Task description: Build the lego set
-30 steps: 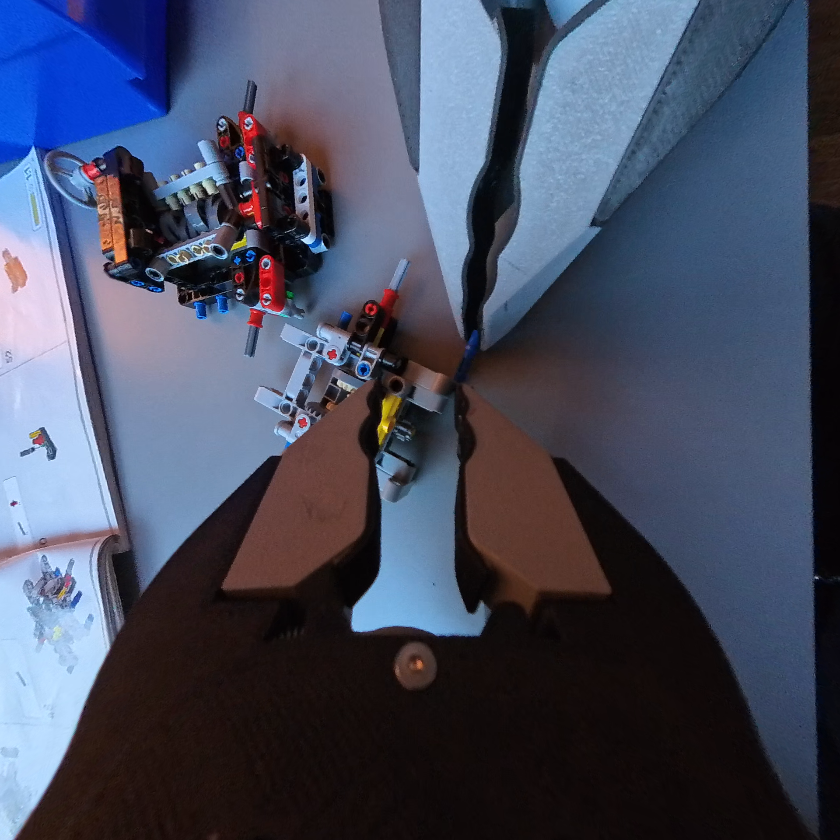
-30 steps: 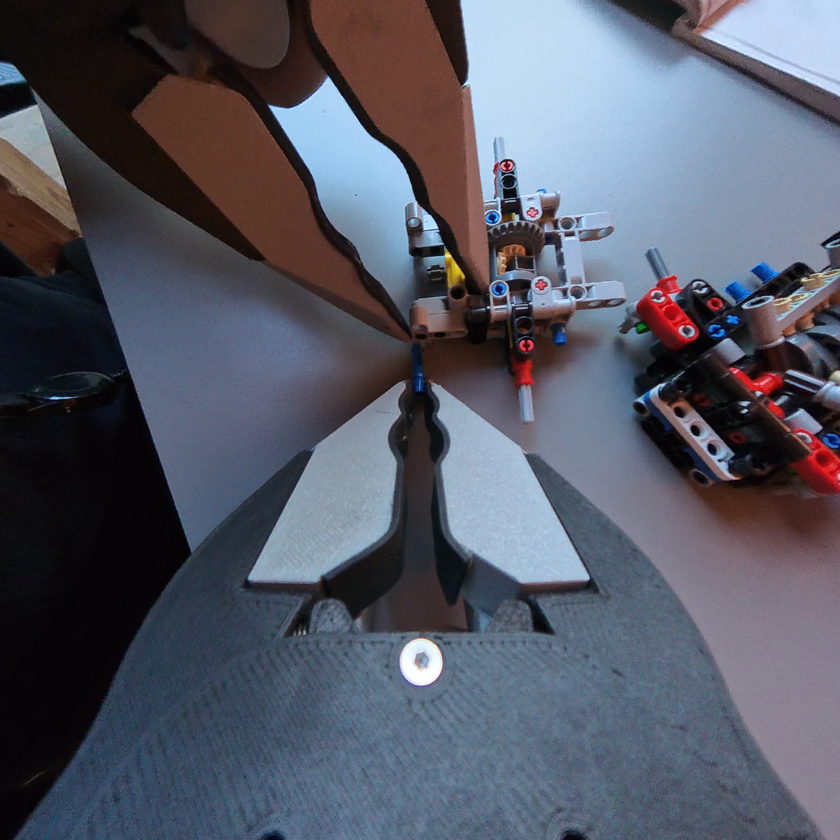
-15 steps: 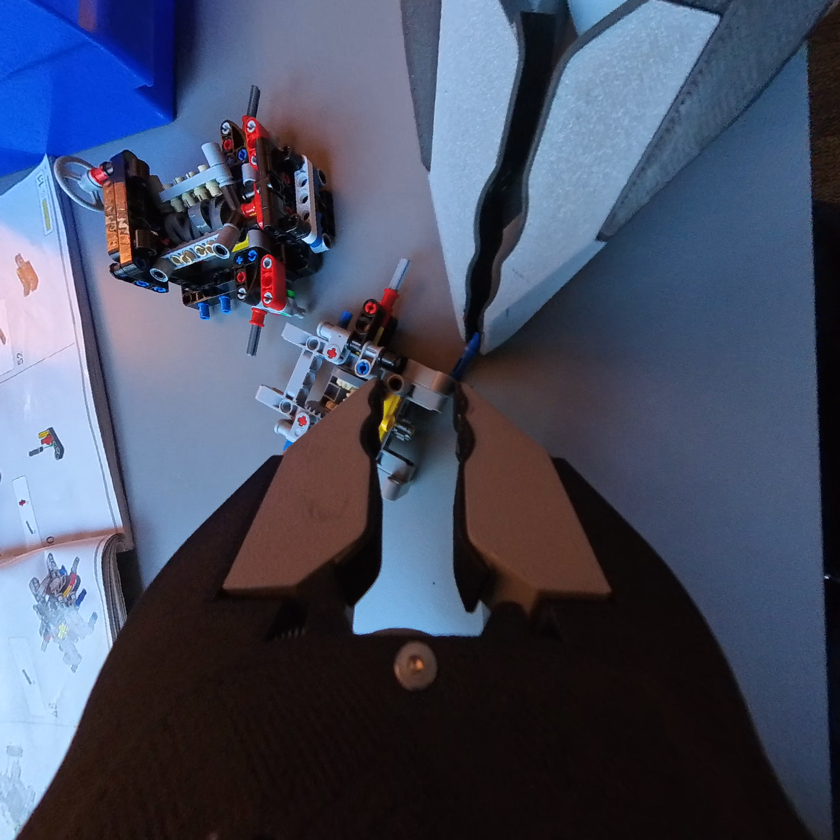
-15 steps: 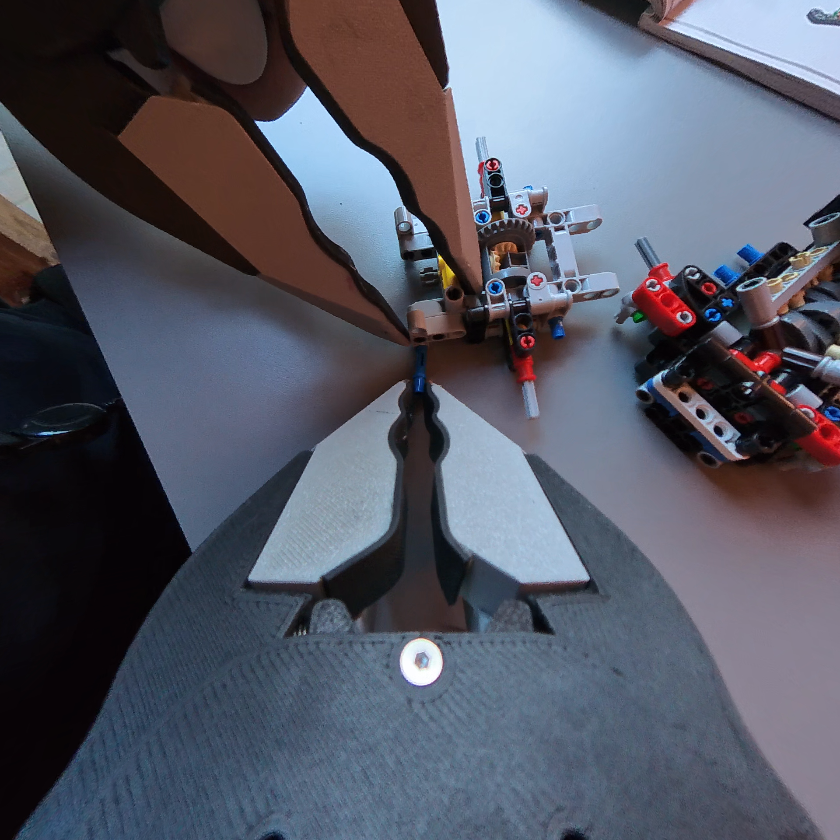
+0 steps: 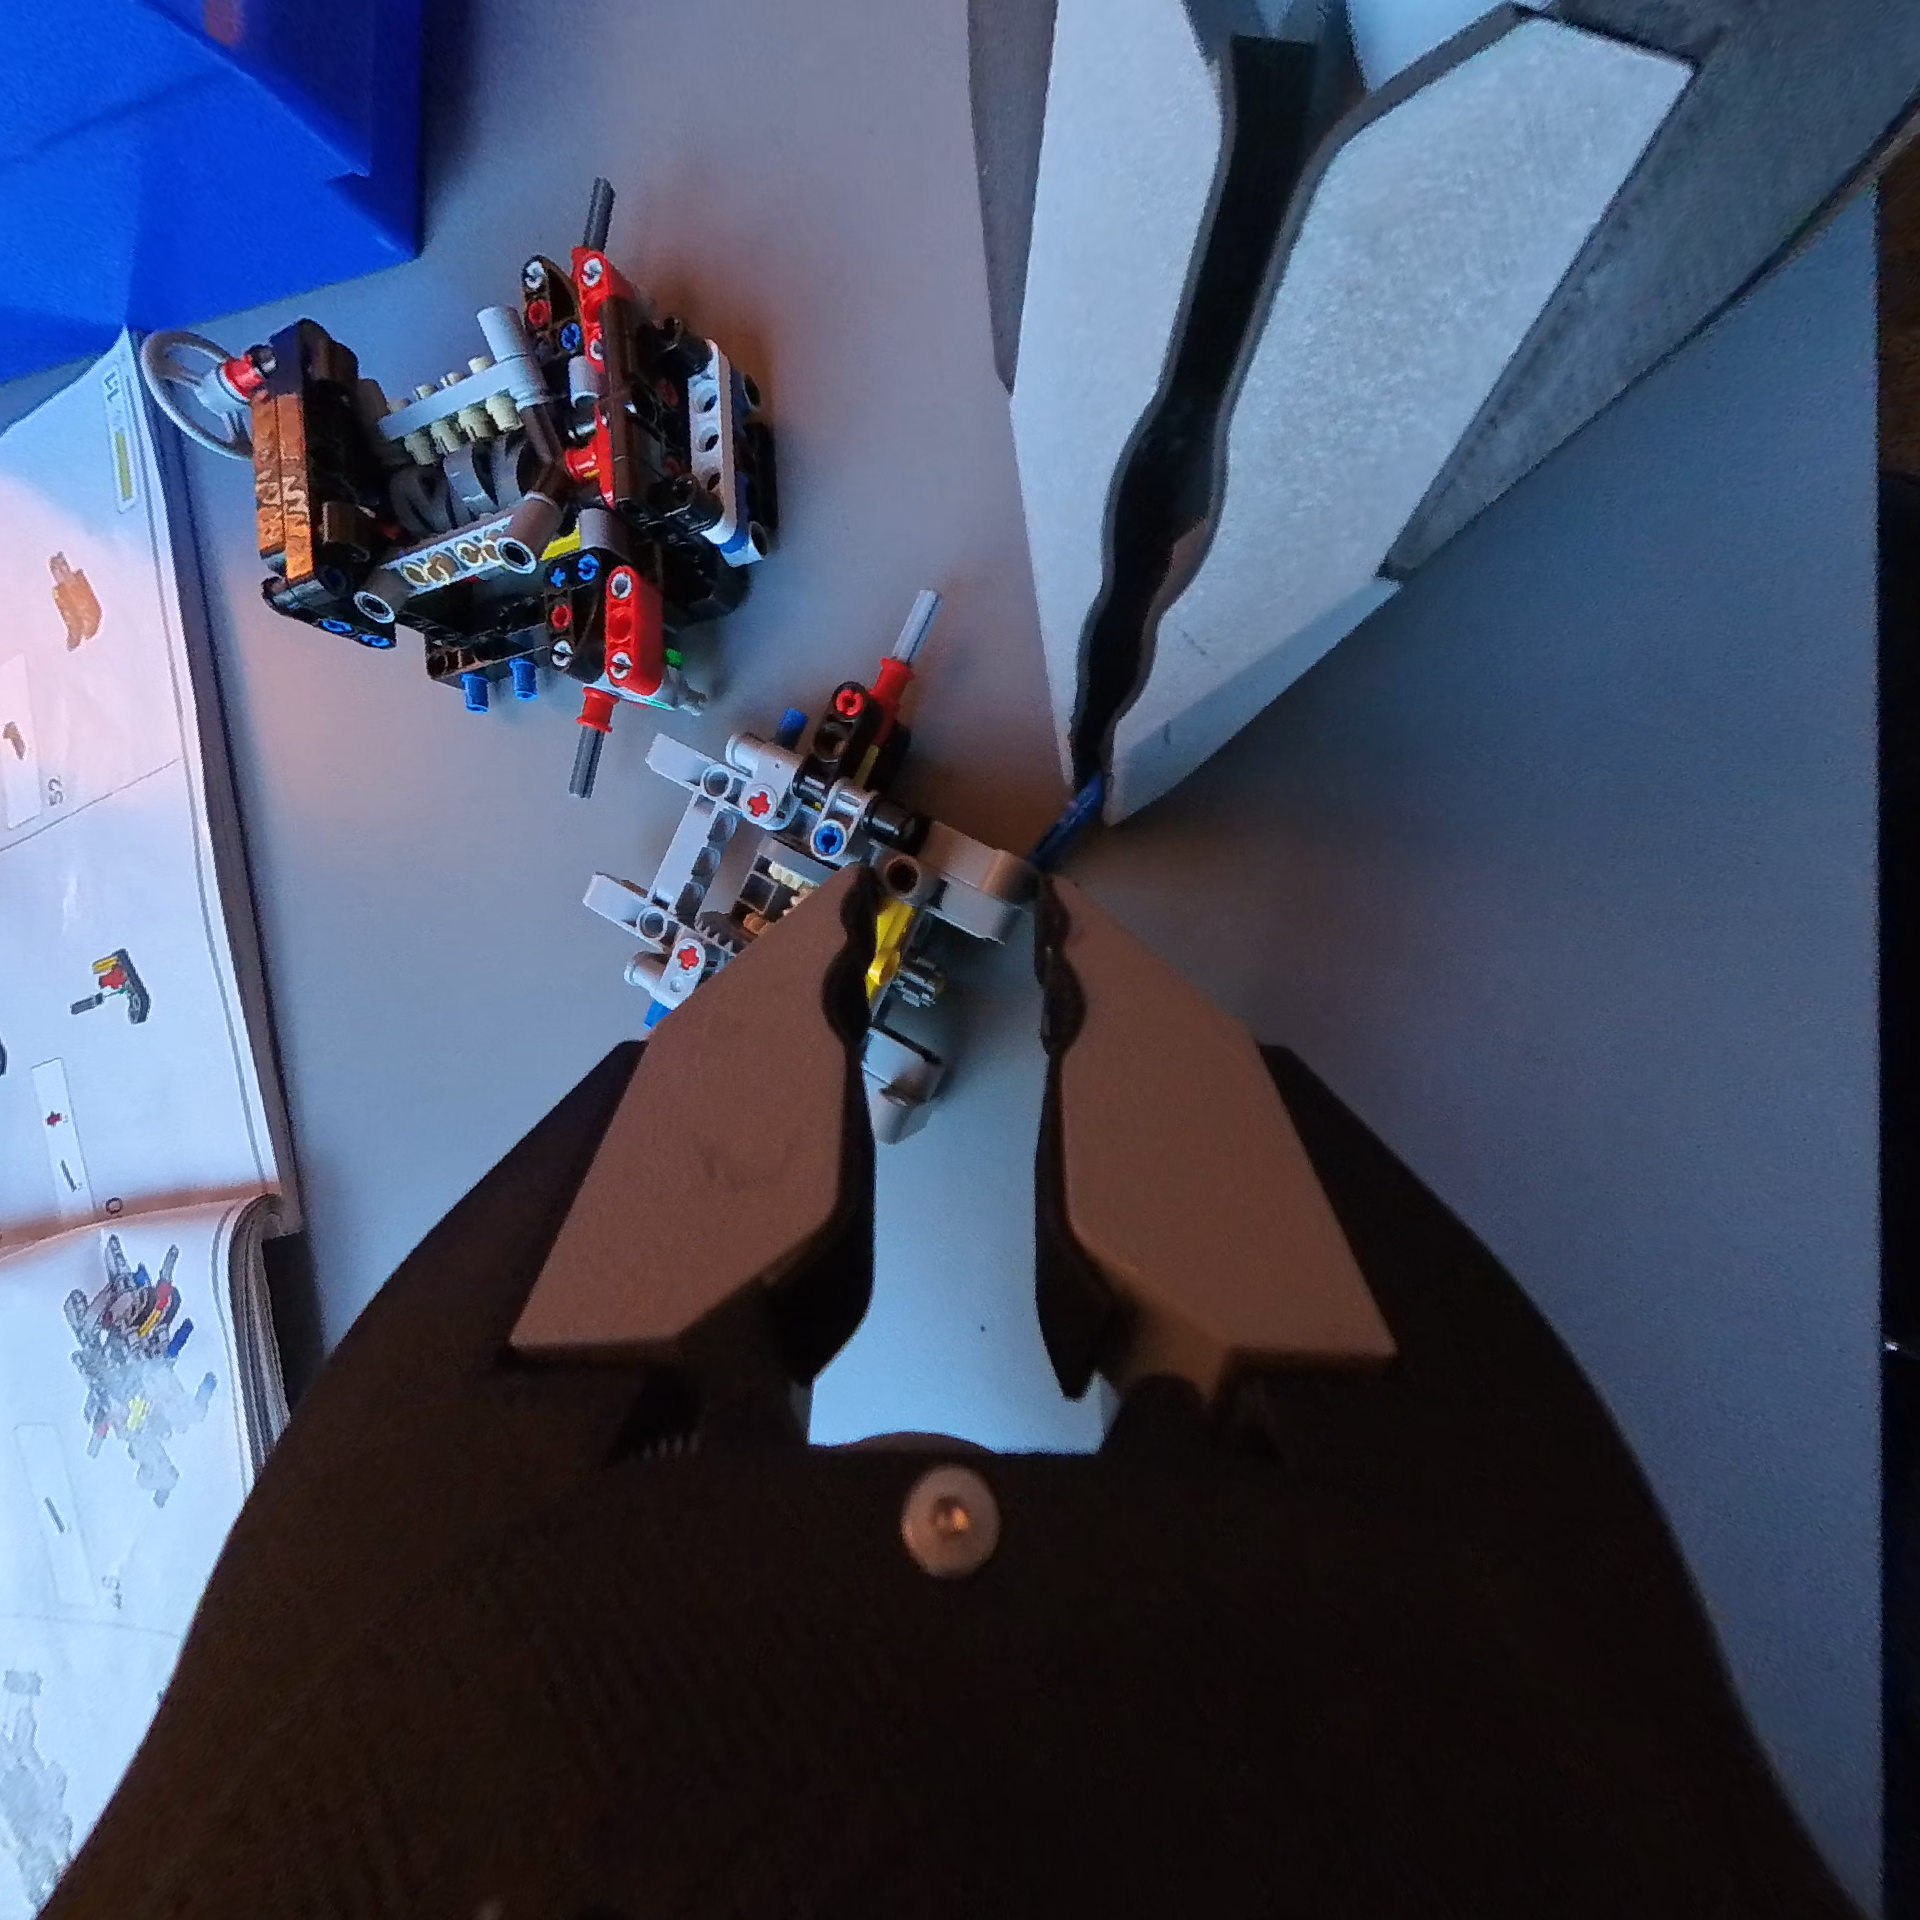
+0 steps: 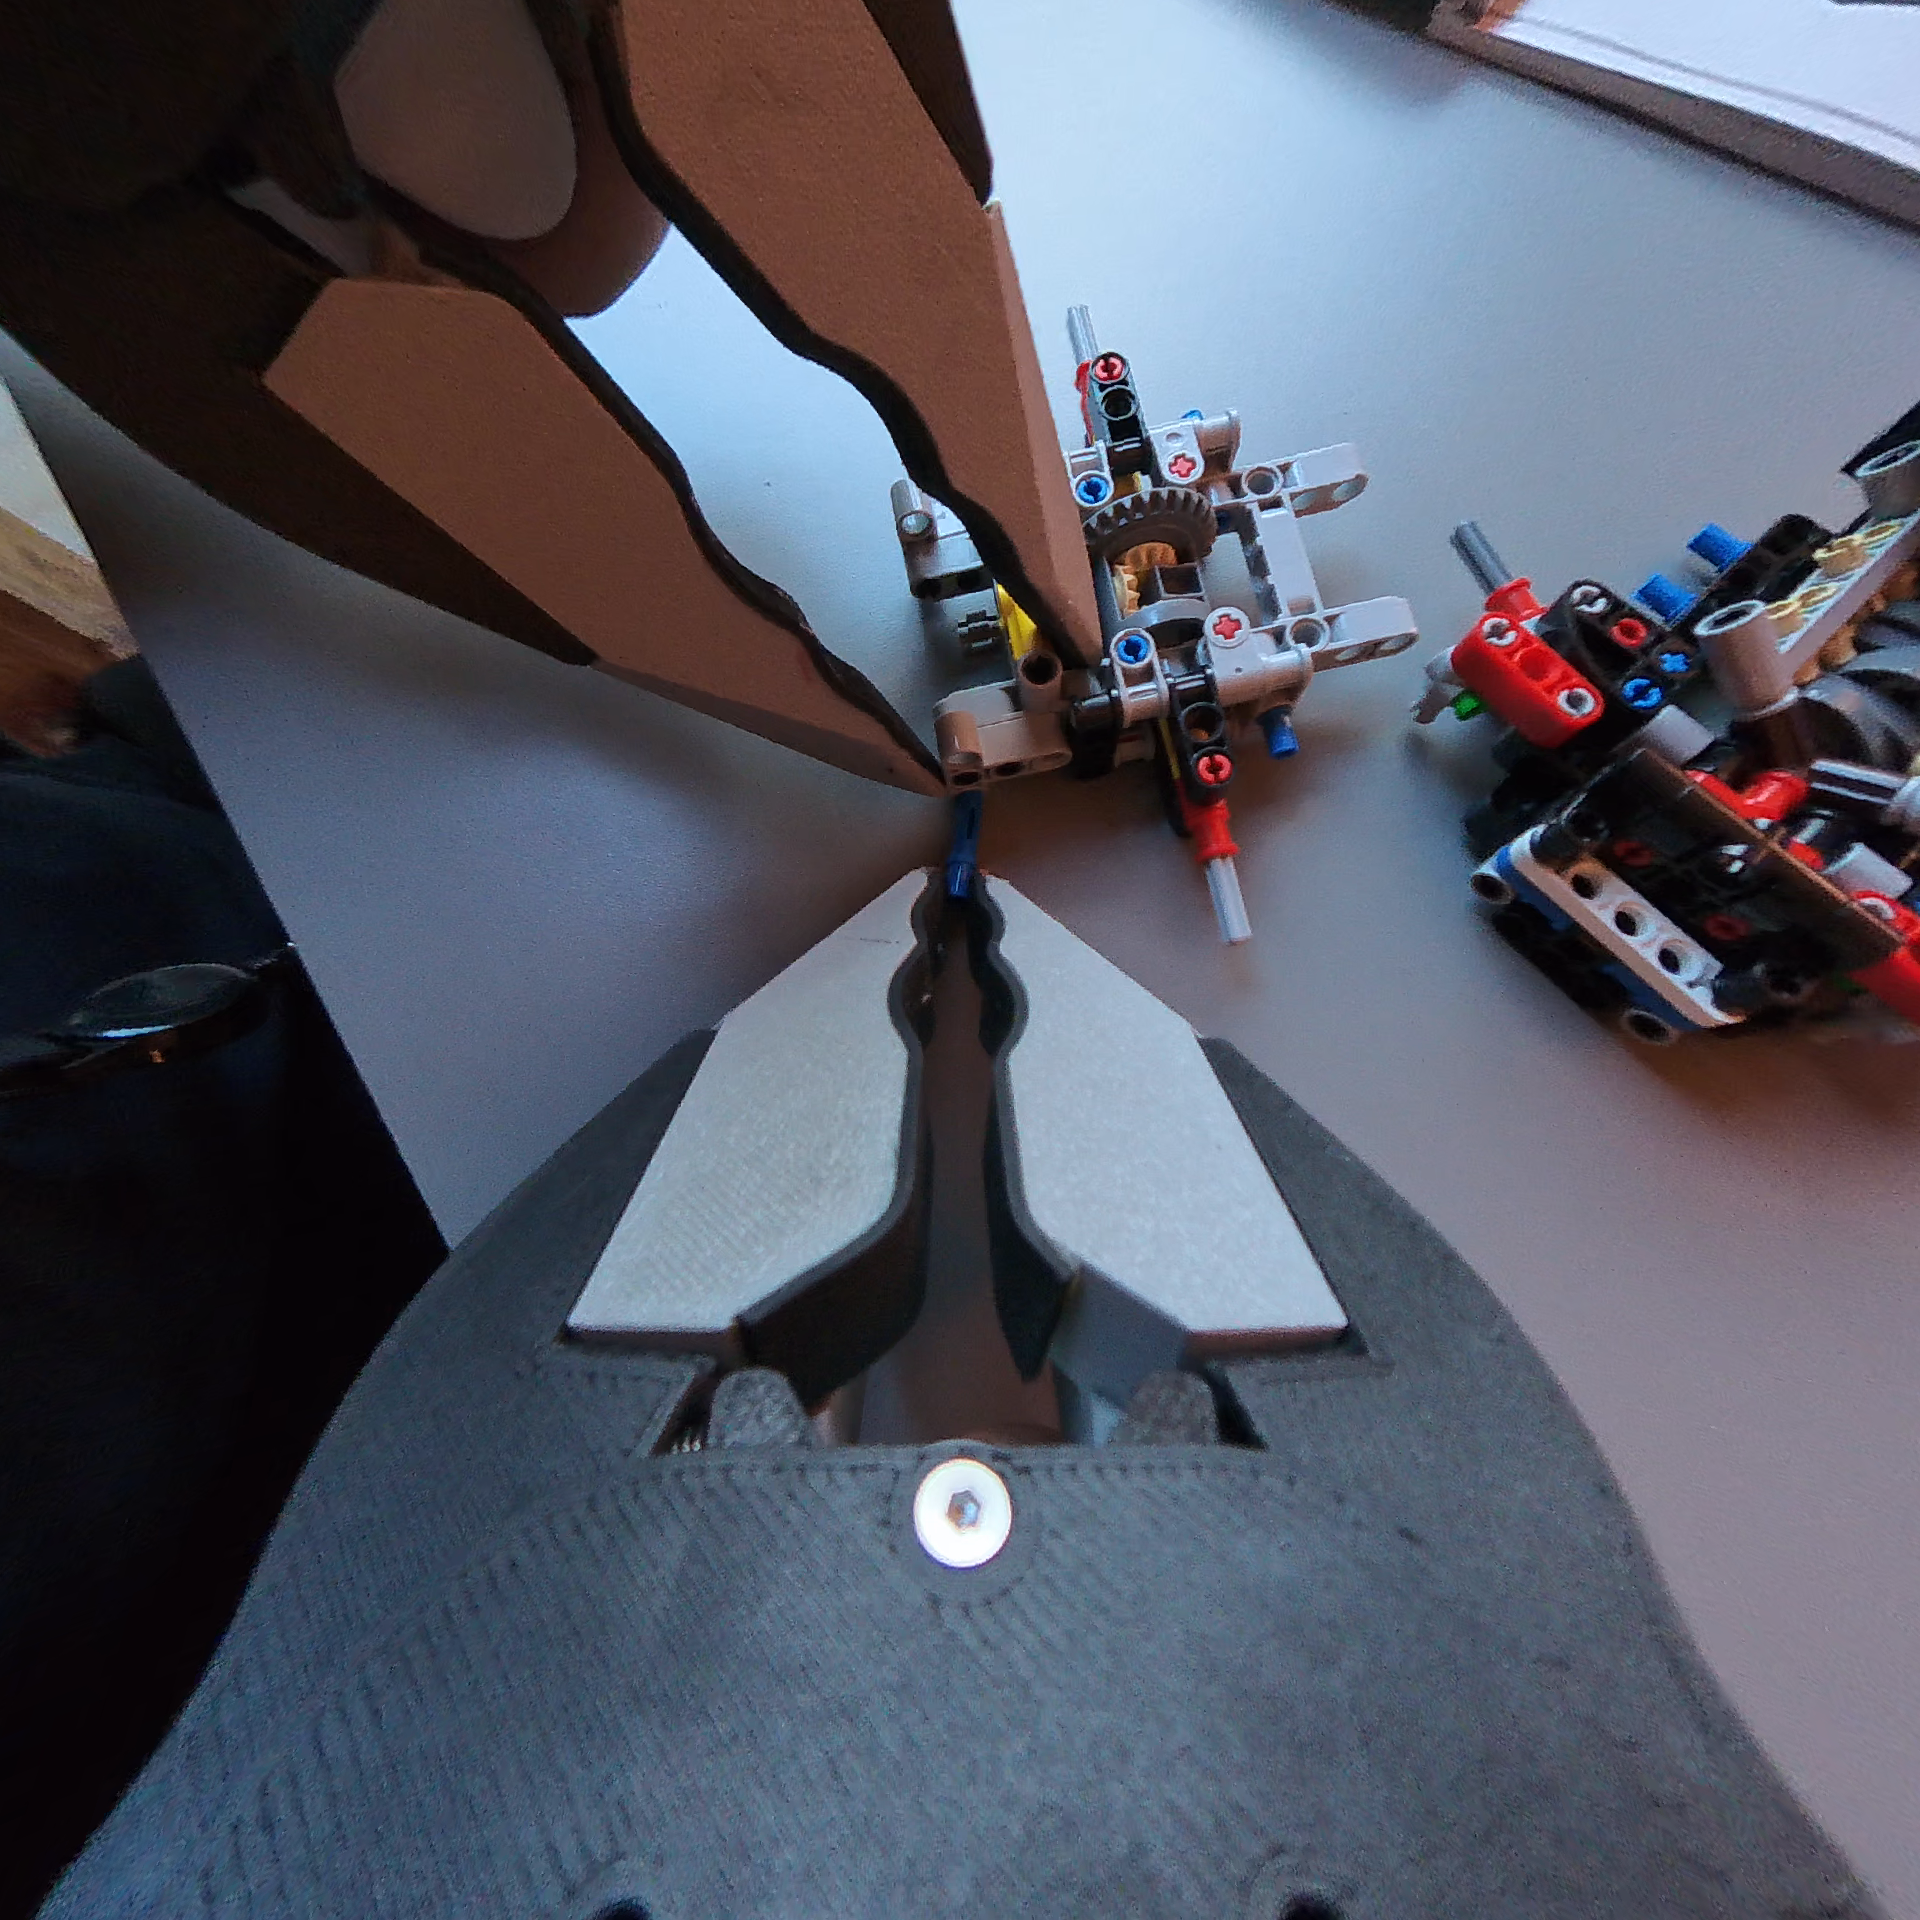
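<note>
the small grey brick assembly (image 5: 790, 852) sits on the grey surface (image 5: 1558, 1039) with the left gripper (image 5: 951, 904) clamped around its grey beam end, one of the fingers (image 5: 727, 1091) on each side. the right gripper (image 6: 961, 888) is clenched on a little blue pin (image 6: 964, 842), whose tip is right at the end hole of that beam. a bigger black and red brick build (image 5: 499, 499) lies nearby, with an open instruction booklet (image 5: 94, 935) and a blue box (image 5: 187, 135) beyond it.
</note>
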`<state>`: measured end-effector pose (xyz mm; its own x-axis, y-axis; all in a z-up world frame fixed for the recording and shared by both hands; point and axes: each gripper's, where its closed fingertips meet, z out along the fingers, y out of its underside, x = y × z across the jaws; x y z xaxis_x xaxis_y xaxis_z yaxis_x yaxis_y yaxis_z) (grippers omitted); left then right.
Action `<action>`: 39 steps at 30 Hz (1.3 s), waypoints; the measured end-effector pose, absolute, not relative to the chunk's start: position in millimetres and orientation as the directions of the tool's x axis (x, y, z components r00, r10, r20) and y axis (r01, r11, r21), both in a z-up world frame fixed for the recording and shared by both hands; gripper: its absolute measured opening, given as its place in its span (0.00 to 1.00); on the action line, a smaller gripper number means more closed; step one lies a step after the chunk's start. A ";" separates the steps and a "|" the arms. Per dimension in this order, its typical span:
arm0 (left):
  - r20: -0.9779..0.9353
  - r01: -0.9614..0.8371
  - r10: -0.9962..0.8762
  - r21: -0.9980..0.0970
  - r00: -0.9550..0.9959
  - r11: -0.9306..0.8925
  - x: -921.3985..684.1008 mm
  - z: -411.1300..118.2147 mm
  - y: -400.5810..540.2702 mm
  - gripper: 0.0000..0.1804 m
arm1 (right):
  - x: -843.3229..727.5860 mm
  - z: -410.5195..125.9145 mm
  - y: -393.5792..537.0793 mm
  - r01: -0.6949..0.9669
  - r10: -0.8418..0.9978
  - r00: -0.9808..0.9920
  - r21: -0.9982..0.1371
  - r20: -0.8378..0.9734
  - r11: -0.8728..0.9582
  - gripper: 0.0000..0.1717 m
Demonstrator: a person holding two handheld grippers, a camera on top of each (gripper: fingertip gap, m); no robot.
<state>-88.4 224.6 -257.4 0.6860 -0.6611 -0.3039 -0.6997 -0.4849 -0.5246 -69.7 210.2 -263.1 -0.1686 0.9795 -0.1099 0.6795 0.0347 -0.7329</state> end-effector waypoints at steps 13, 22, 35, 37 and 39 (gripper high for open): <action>-0.304 -0.697 -0.656 -0.521 0.691 -0.492 -92.8 -257.4 222.8 0.16 | -75.0 -264.9 210.7 0.643 0.960 -0.261 -0.725 0.097 0.248 0.00; -0.314 -0.691 -0.640 -0.524 0.701 -0.499 -95.7 -257.4 222.3 0.16 | -79.1 -263.6 214.5 0.551 0.857 -0.318 -0.657 0.405 0.515 0.00; -0.315 -0.683 -0.631 -0.527 0.709 -0.505 -97.4 -257.6 220.5 0.16 | -78.8 -263.2 207.4 0.726 0.898 -0.184 -0.671 -0.399 -0.149 0.00; -0.315 -0.681 -0.627 -0.530 0.712 -0.506 -97.3 -257.7 220.6 0.16 | -78.7 -263.2 207.8 0.726 0.896 -0.179 -0.669 -0.407 -0.158 0.00; -0.318 -0.679 -0.624 -0.530 0.714 -0.508 -97.4 -257.7 220.5 0.16 | -79.0 -264.3 208.2 0.709 0.937 -0.199 -0.702 -0.288 -0.066 0.00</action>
